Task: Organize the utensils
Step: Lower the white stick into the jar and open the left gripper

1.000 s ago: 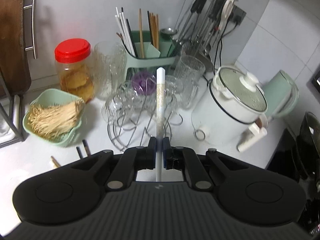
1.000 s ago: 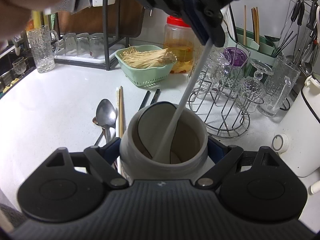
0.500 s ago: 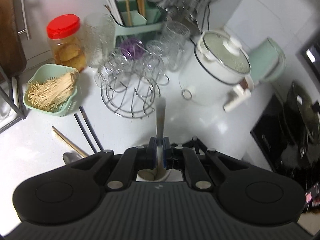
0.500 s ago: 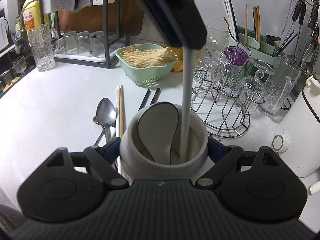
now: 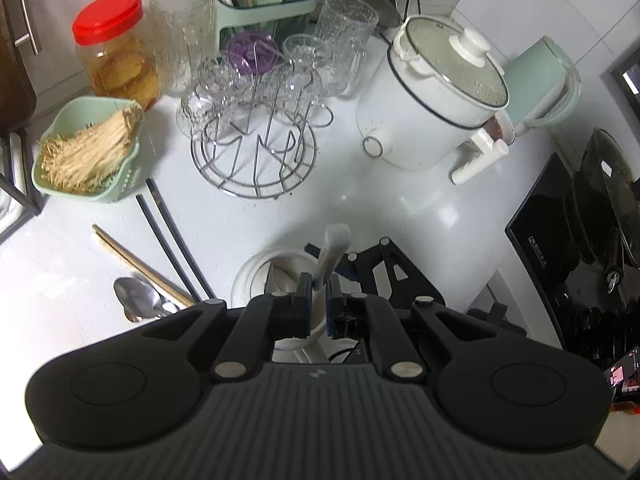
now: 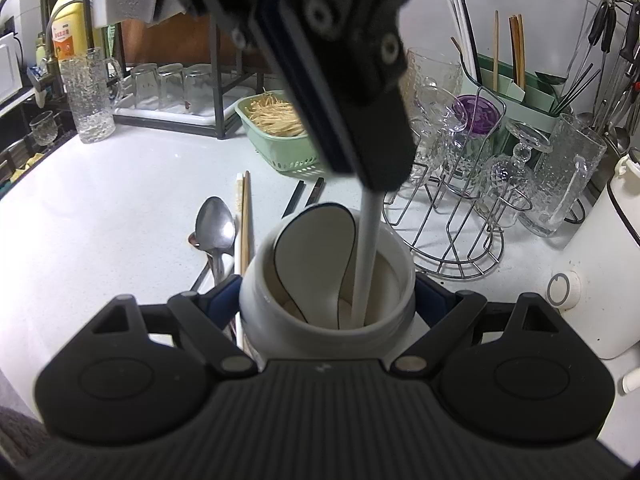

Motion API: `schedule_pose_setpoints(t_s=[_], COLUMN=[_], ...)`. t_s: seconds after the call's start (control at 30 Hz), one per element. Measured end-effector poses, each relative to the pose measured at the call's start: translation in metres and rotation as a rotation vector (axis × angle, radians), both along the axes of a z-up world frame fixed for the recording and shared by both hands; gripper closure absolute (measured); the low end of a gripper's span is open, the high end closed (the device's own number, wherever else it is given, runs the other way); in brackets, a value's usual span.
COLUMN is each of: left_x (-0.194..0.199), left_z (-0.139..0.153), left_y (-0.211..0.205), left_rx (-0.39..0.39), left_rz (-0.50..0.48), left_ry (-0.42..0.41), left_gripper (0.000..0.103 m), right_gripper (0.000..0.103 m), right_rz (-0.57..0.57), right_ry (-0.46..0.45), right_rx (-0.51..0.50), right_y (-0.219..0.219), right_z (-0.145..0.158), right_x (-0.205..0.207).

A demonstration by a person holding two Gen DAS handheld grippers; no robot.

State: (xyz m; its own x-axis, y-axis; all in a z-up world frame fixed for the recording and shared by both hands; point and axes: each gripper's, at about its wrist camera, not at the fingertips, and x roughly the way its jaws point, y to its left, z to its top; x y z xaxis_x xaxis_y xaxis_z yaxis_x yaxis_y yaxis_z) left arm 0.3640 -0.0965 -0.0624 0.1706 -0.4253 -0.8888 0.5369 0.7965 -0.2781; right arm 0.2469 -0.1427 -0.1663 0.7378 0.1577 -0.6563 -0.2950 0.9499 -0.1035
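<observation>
My right gripper [image 6: 328, 300] is shut on a white ceramic jar [image 6: 320, 336] that stands on the counter; a pad presses on each side of it. A white ceramic spoon [image 6: 316, 248] leans inside the jar. My left gripper [image 5: 318, 300] comes in from above, shut on a white chopstick [image 6: 366, 248] whose lower end is down inside the jar [image 5: 250, 272]. To the left of the jar, a metal spoon [image 6: 216, 224], wooden chopsticks [image 6: 245, 216] and black chopsticks [image 6: 304, 196] lie loose on the counter.
A wire rack of glasses [image 6: 460, 216] stands right of the jar, with a white pot [image 5: 432, 112] beyond. A green basket of enoki mushrooms [image 5: 88, 152], a red-lidded jar [image 5: 116, 52] and a green utensil caddy [image 6: 516, 92] line the back. A stovetop [image 5: 560, 240] borders the right.
My left gripper has tipped further downward over the jar, and the white chopstick has swung from a slant to nearly upright, deeper in the jar. The right gripper and the jar kept still.
</observation>
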Motion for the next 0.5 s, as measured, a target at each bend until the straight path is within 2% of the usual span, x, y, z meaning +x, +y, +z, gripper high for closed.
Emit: schedule_pose_setpoints(t_s=[0.4, 0.43, 0.5], left_x=[0.0002, 0.0002, 0.0008], left_z=[0.0028, 0.0035, 0.0057], left_y=[-0.0004, 0.0001, 0.0029], left_rx=[-0.009, -0.004, -0.012], left_rz=[0.022, 0.029, 0.051], left_ry=[-0.005, -0.006, 0.0], left_gripper=[0.095, 0.091, 0.071], right_gripper=[0.012, 0.012, 0.012], right_rz=[0.004, 0.004, 0.004], right_ry=[-0.004, -0.004, -0.004], right_rx=[0.004, 0.004, 0.004], right_y=[-0.0008, -0.0008, -0.0009], right_z=[0.0002, 0.0002, 0.0002], right_x=[0.0004, 0.0004, 0.0004])
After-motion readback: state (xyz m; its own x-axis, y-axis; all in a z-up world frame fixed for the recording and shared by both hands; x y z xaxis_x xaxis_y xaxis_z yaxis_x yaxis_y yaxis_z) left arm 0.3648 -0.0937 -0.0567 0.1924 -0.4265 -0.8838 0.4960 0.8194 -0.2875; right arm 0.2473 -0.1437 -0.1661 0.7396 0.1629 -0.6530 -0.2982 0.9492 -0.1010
